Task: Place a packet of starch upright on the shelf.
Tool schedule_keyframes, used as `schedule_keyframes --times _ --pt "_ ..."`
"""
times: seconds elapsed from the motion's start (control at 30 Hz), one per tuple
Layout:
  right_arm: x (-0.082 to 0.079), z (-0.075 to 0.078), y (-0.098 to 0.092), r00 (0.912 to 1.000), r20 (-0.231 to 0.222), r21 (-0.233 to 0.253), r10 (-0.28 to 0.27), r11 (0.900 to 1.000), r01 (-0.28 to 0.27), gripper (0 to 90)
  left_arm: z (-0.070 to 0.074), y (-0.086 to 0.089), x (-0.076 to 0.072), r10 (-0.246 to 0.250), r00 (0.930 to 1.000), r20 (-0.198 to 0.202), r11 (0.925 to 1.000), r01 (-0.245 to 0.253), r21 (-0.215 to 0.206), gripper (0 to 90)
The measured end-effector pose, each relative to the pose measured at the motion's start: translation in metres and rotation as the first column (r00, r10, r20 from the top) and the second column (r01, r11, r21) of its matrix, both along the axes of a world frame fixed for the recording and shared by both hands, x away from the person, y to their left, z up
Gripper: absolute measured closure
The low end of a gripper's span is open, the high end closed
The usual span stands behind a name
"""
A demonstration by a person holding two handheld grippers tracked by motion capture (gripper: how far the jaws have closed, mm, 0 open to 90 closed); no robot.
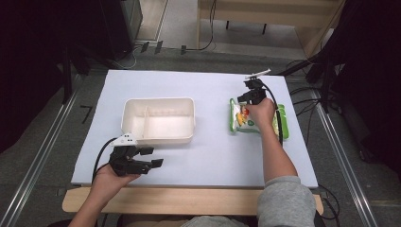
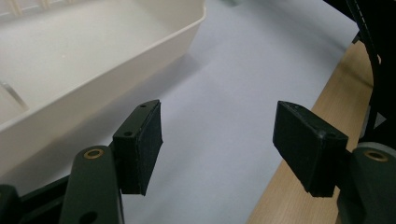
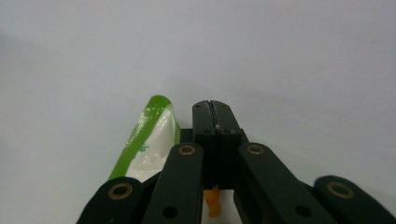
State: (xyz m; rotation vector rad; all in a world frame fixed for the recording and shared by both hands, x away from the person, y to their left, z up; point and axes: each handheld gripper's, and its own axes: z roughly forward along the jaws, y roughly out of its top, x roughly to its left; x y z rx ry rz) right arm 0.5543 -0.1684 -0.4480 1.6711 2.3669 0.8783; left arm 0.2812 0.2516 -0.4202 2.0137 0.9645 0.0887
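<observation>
A green and white snack bag (image 1: 239,118) lies flat on the white table sheet at the right, partly under the person's right hand. My right gripper (image 1: 251,94) is at the bag's far end. In the right gripper view its jaws are pressed together (image 3: 215,114), with the bag (image 3: 149,135) running under and between them. My left gripper (image 1: 153,156) is near the table's front edge, just in front of the white tray (image 1: 161,138). It stands open (image 2: 217,140) with nothing between its pads (image 2: 144,144).
The tray (image 2: 116,60) has a divider and looks empty. The white sheet (image 1: 208,156) covers a wooden table whose edge (image 2: 299,200) shows to the right of my left gripper. Cables (image 1: 279,118) trail from both grippers. Dark stands and rails flank the table.
</observation>
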Motion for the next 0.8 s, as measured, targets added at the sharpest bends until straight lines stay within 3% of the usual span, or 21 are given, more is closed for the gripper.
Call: schedule_keyframes --times 0.27,0.37,0.57,0.67,0.8 --pt "-0.011 -0.007 0.015 0.9983 -0.027 0.026 0.052 0.998 -0.051 90.0 -0.001 -0.001 0.000 0.001 1.0000 0.001 1.0000 -0.001 -0.002 33.6" --pt "-0.021 -0.006 0.023 0.9939 -0.023 0.012 0.108 0.994 -0.108 90.0 0.000 -0.001 0.000 -0.001 1.0000 0.004 1.0000 0.001 0.004 33.6" --pt "-0.035 -0.004 0.032 0.9849 -0.058 0.020 0.163 0.987 -0.162 90.0 0.000 -0.001 0.001 -0.001 1.0000 0.002 1.0000 0.001 -0.003 33.6" --pt "-0.043 -0.003 0.034 0.9811 -0.042 0.014 0.189 0.982 -0.189 90.0 0.000 -0.002 0.001 -0.003 1.0000 0.003 1.0000 0.003 -0.001 33.6" --pt "-0.059 -0.003 0.034 0.9737 -0.033 0.043 0.226 0.974 -0.224 90.0 0.000 -0.002 0.001 -0.001 1.0000 0.002 1.0000 0.001 0.005 33.6"
